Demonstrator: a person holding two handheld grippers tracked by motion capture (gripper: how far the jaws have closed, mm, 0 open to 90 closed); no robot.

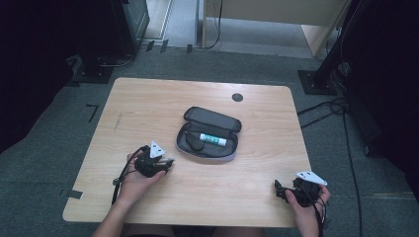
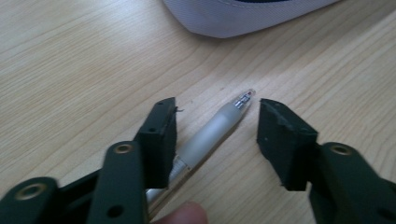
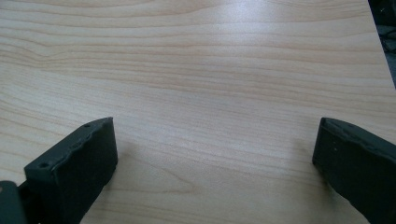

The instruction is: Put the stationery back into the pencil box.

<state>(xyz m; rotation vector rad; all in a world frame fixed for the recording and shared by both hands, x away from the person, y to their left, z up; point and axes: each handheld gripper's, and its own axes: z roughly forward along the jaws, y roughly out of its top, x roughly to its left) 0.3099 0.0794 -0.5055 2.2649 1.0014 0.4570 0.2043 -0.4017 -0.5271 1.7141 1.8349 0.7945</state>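
Note:
In the left gripper view a translucent grey pen lies on the wooden table between the jaws of my left gripper. The pen rests against the left jaw, while a gap separates it from the right jaw, so the gripper is open. A person's fingertip touches the pen's near end. In the high view my left gripper sits just left of an open dark pencil case. My right gripper rests near the table's front right edge, and its jaws stand wide open over bare wood.
Inside the case lie a white-and-green tube and a dark object. The case's pale grey rim is just beyond the pen tip. A round black cap sits in the tabletop at the back. Cables trail on the floor at right.

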